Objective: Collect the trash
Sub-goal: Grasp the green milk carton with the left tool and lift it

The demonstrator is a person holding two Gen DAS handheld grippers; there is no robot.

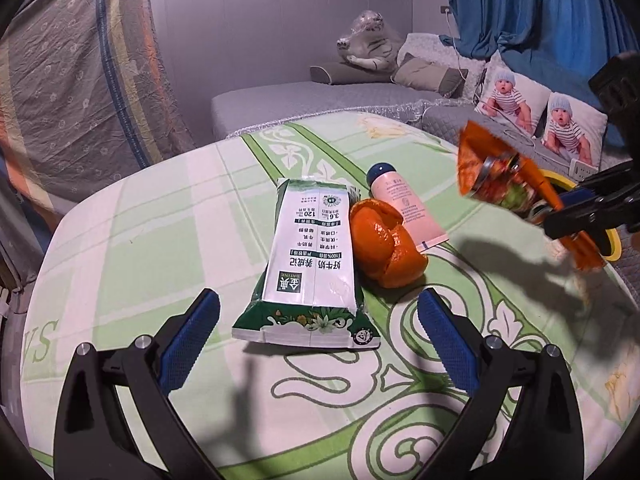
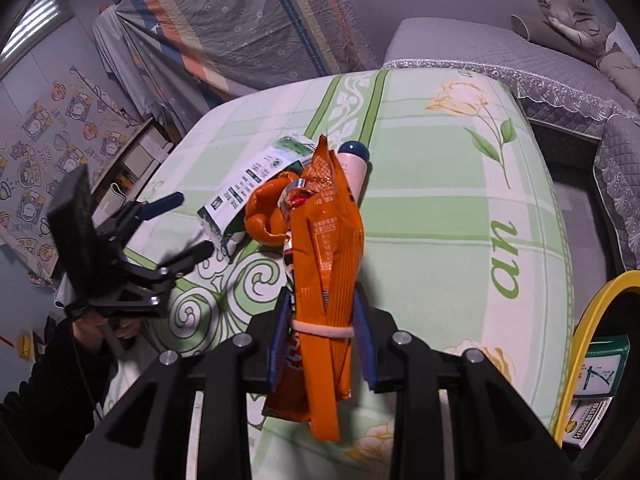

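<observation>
Orange wrapper: crinkled orange foil snack wrapper (image 2: 326, 264), bound w/ pale rubber band, pinched low btwn blue pads of right gripper (image 2: 324, 344); jaws nearly closed on it, held clear of bed, prob. for carrying to bin.
Bin: yellow-rimmed trash bin (image 2: 592, 320) just beside bed edge, right of gripper; green/white cartons already inside. Judged drop spot.
Left gripper: black two-finger left gripper (image 1: 318, 328), blue pads spread wide, nothing held; hovers over near end of milk bag, prob. lining up next pick.
Milk bag: flattened white/green printed milk bag (image 1: 312, 264) flat on green floral bedsheet (image 1: 140, 240); trash not yet collected.
Peel: orange citrus peel (image 1: 384, 248), curled, touching bag's right side.
Tube: pale pink squeeze tube w/ dark blue cap (image 1: 404, 204), lying just behind peel; trash or not, can't tell.
Far: grey sofa (image 1: 280, 100) w/ plastic-wrapped plush tiger (image 1: 370, 40).
</observation>
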